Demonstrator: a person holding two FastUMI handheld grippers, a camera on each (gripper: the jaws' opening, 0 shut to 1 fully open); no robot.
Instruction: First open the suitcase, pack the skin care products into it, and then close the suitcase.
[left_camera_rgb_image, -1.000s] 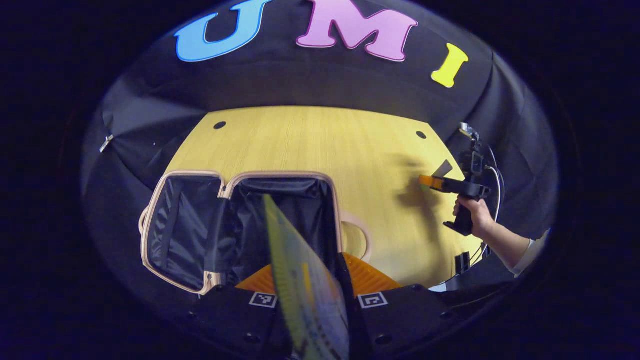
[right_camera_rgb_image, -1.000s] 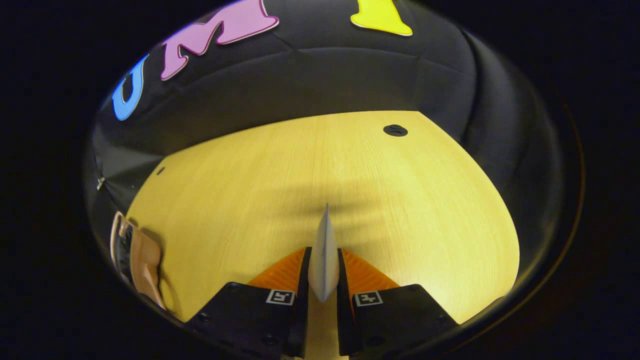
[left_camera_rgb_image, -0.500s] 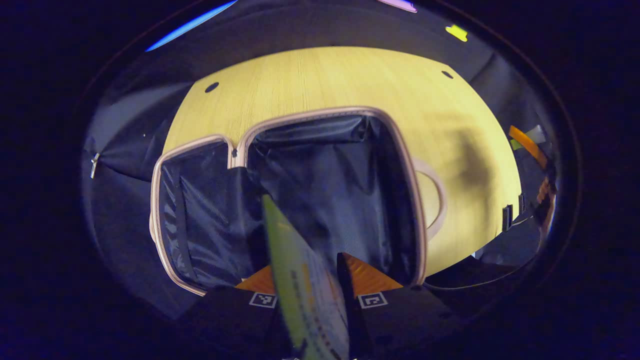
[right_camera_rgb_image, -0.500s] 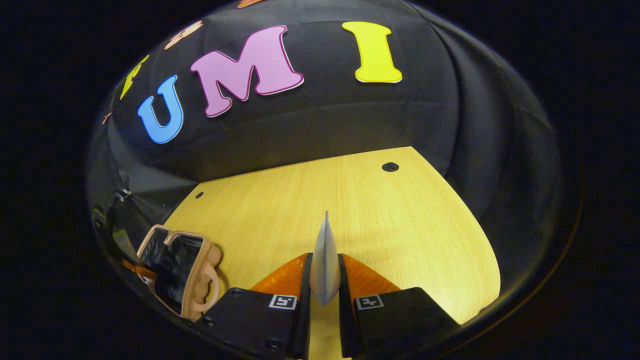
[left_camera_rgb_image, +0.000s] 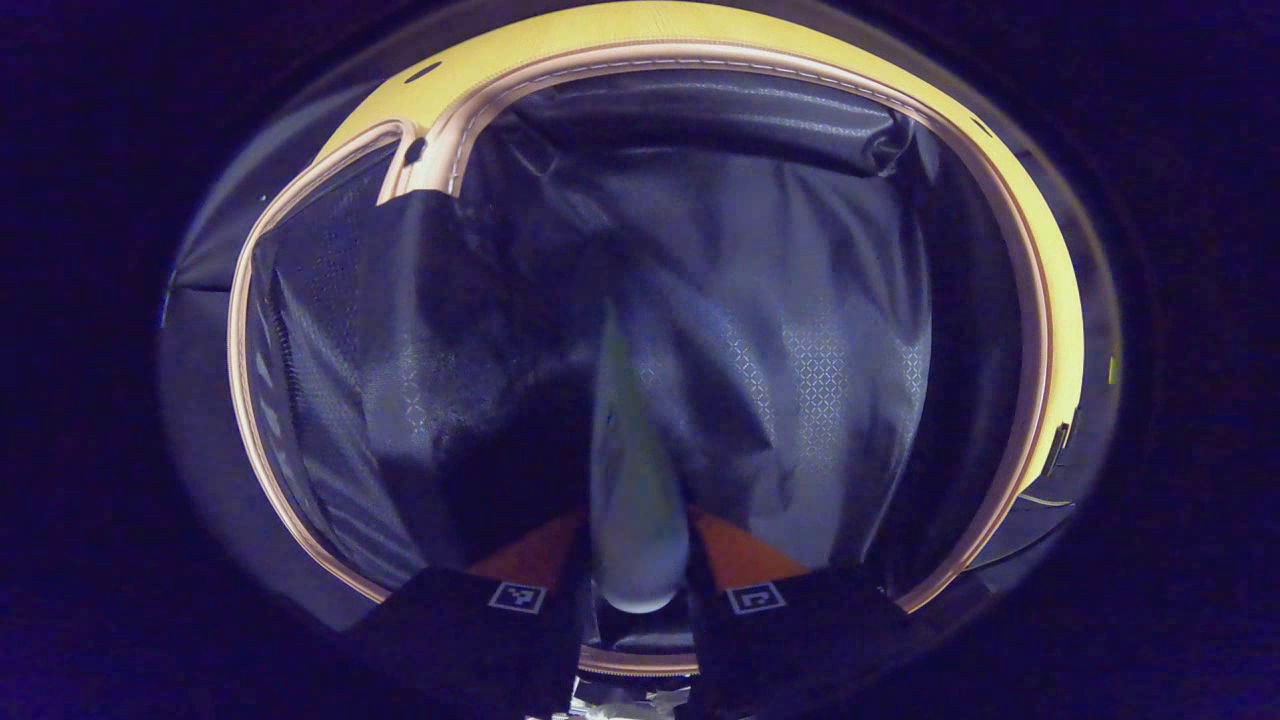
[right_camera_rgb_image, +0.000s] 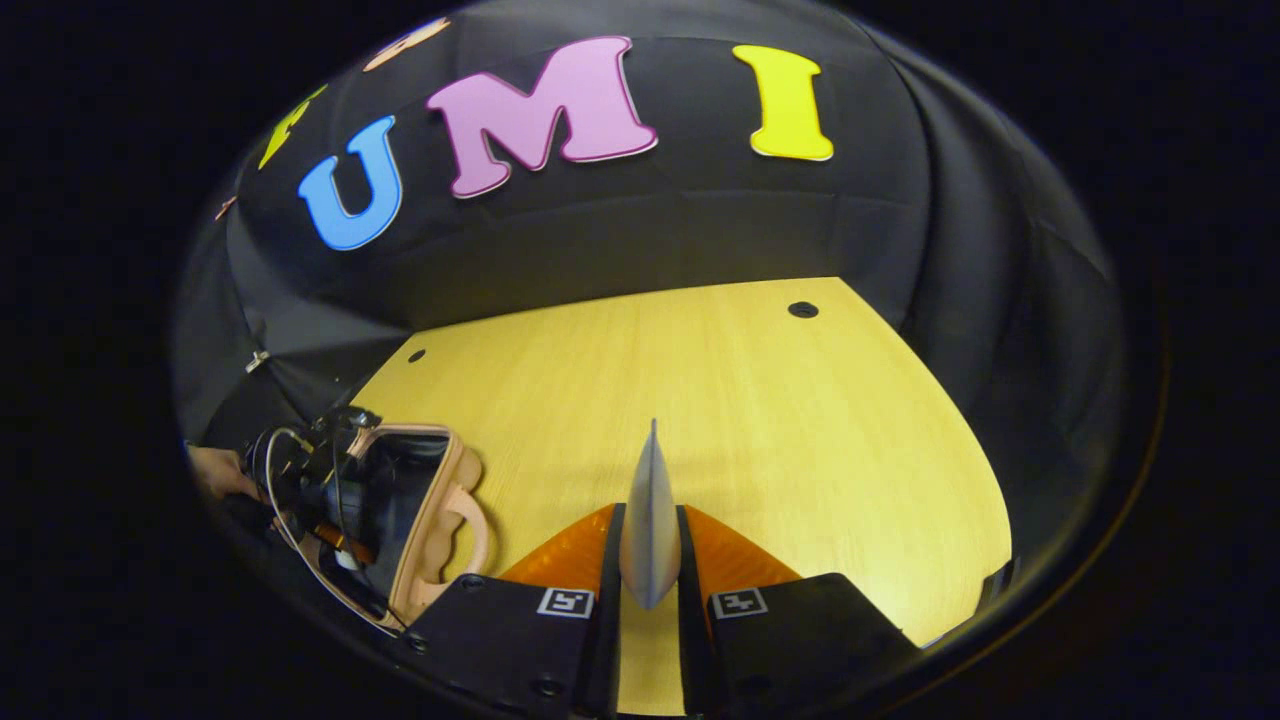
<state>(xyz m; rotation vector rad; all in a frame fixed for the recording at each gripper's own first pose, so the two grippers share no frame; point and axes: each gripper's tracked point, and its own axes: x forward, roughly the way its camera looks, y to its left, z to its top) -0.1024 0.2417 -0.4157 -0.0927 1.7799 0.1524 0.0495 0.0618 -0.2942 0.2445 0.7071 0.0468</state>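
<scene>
Lowering my left tongs (left_camera_rgb_image: 637, 540), clamped on a flat sachet (left_camera_rgb_image: 632, 500), deep inside the suitcase (left_camera_rgb_image: 1040, 300) lining before releasing; right tongs (right_camera_rgb_image: 648, 560) grip another sachet (right_camera_rgb_image: 650, 520).

Yellow wood-grain table (right_camera_rgb_image: 760, 420) (two dark holes), black cloth wall (right_camera_rgb_image: 620, 240).

Suitcase (left_camera_rgb_image: 1050, 300): one, open, dark-lined, pale trim. Flat skin care sachets: two, a greenish one (left_camera_rgb_image: 630, 480) in the left gripper view, a grey one (right_camera_rgb_image: 650, 520) in the right gripper view. Wooden table (right_camera_rgb_image: 780, 420): one. Grippers: two, the left gripper (left_camera_rgb_image: 635, 560) and the right gripper (right_camera_rgb_image: 648, 575).
</scene>
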